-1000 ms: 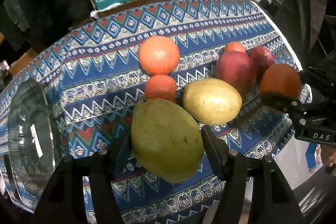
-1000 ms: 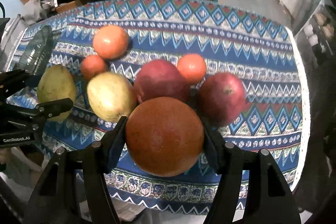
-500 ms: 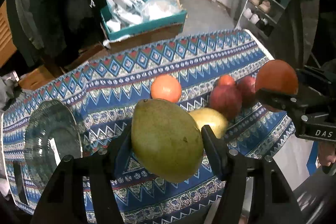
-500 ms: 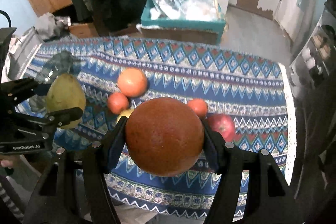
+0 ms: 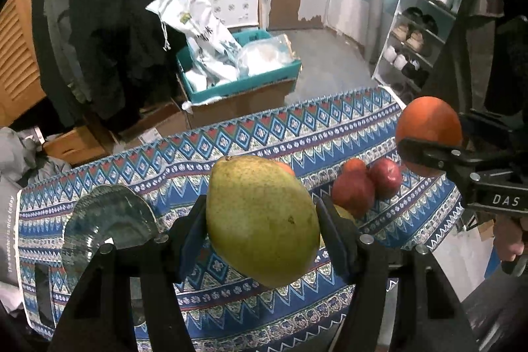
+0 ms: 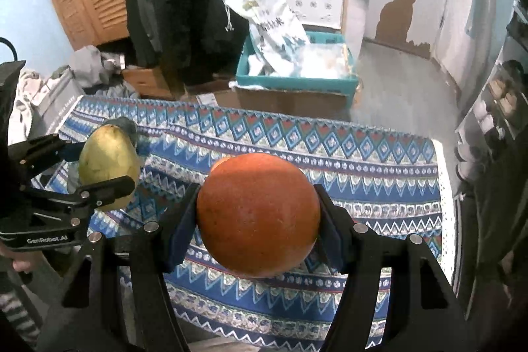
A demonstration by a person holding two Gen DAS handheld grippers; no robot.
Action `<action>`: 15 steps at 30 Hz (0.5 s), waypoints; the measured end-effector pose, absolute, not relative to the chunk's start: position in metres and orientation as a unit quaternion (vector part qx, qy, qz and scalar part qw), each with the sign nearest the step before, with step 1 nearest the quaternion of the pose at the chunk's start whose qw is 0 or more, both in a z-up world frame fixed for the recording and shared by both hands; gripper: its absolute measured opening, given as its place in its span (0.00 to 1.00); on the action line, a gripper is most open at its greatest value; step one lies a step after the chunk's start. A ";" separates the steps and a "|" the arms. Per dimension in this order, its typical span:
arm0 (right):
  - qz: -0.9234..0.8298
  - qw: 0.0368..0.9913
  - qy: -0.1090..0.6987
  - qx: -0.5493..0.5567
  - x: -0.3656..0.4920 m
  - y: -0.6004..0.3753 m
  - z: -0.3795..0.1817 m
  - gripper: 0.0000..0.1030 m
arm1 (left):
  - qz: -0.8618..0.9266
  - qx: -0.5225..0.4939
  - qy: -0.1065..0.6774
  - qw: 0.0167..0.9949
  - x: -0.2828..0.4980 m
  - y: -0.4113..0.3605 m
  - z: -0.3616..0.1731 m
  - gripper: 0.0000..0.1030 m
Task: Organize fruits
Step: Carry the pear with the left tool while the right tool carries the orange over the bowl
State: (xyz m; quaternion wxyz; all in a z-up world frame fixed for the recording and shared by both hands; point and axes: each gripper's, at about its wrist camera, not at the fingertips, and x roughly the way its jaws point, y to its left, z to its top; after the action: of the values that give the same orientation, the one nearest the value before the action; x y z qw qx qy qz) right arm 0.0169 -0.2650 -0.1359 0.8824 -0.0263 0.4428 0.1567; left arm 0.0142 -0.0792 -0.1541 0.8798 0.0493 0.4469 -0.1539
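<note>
Left gripper point(image 5: 262, 220) clamped on green mango point(image 5: 262, 220), centre of frame, above the surface point(image 5: 231, 137), long axis tilted, stem end toward upper left; right gripper point(image 6: 257, 218) clamped on round orange point(image 6: 257, 215), mid-frame, aloft; red apples point(image 5: 366, 187) on cloth at right

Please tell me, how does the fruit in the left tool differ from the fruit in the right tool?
The green mango in the left tool is yellow-green, while the orange in the right tool is deep orange. The green mango is elongated, with a narrower top end; the orange is nearly round. The green mango has small dark specks; the orange has a finely pitted skin. Both are clamped between tool pads, lifted above the patterned tablecloth.
</note>
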 end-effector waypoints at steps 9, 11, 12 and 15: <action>0.174 0.886 0.429 -0.022 0.023 -0.244 -0.119 0.65 | -0.142 0.026 0.434 0.889 0.015 -0.053 -0.141 0.64; 0.179 0.886 0.427 -0.024 0.026 -0.238 -0.117 0.65 | -0.134 0.026 0.432 0.891 0.016 -0.046 -0.140 0.64; 0.182 0.886 0.426 -0.025 0.028 -0.233 -0.115 0.65 | -0.131 0.024 0.431 0.892 0.016 -0.041 -0.140 0.64; 0.191 0.884 0.425 -0.027 0.032 -0.221 -0.113 0.65 | -0.122 0.014 0.432 0.893 0.016 -0.028 -0.140 0.64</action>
State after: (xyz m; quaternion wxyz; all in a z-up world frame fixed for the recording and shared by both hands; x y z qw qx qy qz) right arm 0.0316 -0.2214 -0.1129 0.8844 -0.0272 0.4252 0.1906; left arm 0.0165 -0.0284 -0.1401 0.8932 0.0142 0.4325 -0.1223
